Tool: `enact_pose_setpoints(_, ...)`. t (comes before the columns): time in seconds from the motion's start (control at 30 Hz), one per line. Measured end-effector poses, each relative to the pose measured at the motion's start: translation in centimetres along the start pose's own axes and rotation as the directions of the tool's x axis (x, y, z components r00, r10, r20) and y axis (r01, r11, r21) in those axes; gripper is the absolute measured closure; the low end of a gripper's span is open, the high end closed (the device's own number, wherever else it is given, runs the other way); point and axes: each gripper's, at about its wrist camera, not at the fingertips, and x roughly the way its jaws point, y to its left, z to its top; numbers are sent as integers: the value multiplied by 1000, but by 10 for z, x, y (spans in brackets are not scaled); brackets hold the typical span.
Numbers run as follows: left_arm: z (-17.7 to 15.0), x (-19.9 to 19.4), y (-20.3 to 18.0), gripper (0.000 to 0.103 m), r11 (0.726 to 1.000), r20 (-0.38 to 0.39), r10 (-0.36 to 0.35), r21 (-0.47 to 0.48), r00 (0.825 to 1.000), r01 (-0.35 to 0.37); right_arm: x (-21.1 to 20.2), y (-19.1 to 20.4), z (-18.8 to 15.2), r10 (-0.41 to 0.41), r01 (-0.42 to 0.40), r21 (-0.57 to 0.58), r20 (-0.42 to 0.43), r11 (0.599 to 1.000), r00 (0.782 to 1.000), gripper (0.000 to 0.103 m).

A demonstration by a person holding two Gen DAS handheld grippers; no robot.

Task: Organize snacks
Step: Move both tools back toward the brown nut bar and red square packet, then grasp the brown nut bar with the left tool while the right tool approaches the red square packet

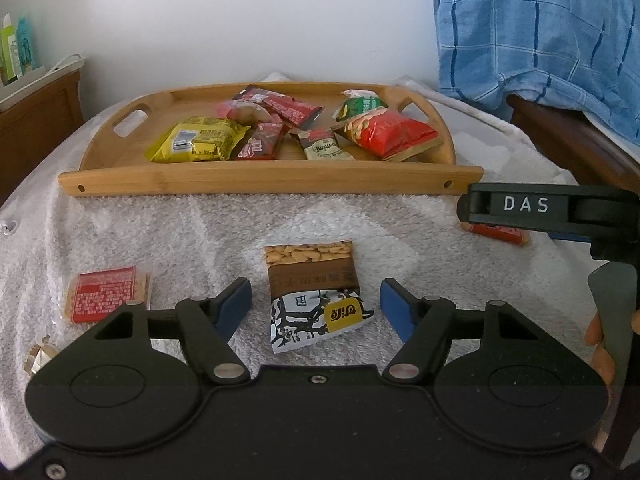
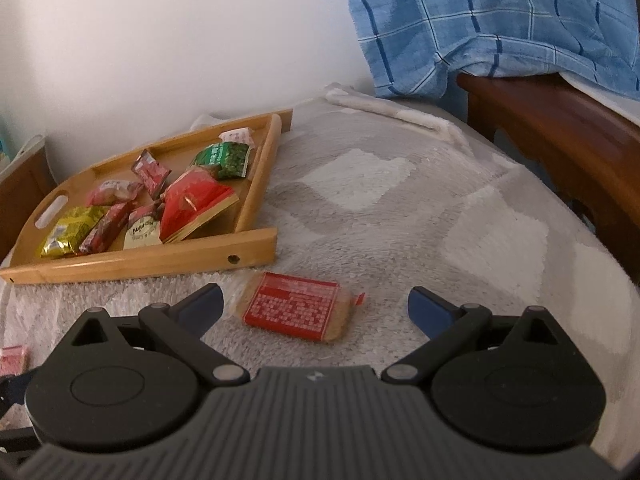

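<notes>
Nearest your left camera, your left gripper [image 1: 316, 306] has its blue pads set either side of a peanut packet [image 1: 316, 290] with a brown band and a black-and-white end, and they are not touching it: a gap of towel shows on both sides. The packet lies flat on the grey-and-white towel [image 1: 224, 224] that covers the surface. To its left, near the left pad, lies a red-labelled peanut bar [image 1: 107, 298], and a scrap of torn wrapper [image 1: 40, 354] sits at the near left edge.

Your right gripper [image 2: 316, 306] is also spread wide, jaws well apart, with a second red-labelled bar [image 2: 294, 307] lying on the towel between the pads and clear of both. In the left view that gripper shows at the right edge, with your fingers [image 1: 598, 340] on its handle.

Farther off, the bamboo tray [image 1: 272, 178] rests on the towel and holds the gathered snacks: a yellow packet [image 1: 196, 140] at the left, dark red sachets [image 1: 262, 142] in the middle, a cream sachet [image 1: 322, 146], a large red peanut bag [image 1: 390, 134] and a green packet [image 1: 362, 104] at the right.

A blue checked cloth [image 1: 536, 24] hangs over a wooden rail [image 1: 568, 136] at the far right.
</notes>
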Motion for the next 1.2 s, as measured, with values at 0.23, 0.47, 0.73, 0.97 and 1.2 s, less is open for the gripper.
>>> enact_pose_setpoints(0.23, 0, 0, 2, 35, 1000, 0, -4, 4, 1000, 4, 1, 5, -2, -26, 27, -27, 14, 999, 1000, 0)
enact_pose_setpoints(0.47, -1, -2, 4, 42, 1000, 5, -3, 5, 1000, 3, 0, 7, -3, -19, 20, -30, 19, 999, 1000, 0)
enact_pose_setpoints(0.73, -1, -3, 6, 51, 1000, 4, 6, 2, 1000, -6, 1, 17, -6, 19, -18, -66, 16, 998, 1000, 0)
enact_pose_setpoints(0.97, -1, -3, 8, 54, 1000, 3, 4, 0, 1000, -4, 1, 24, -7, 34, -32, -76, 27, 997, 999, 5)
enact_pose_setpoints(1.2, 0, -5, 8, 56, 1000, 4, 5, -12, 1000, -5, -1, 32, -11, 50, -45, -105, 40, 993, 998, 19)
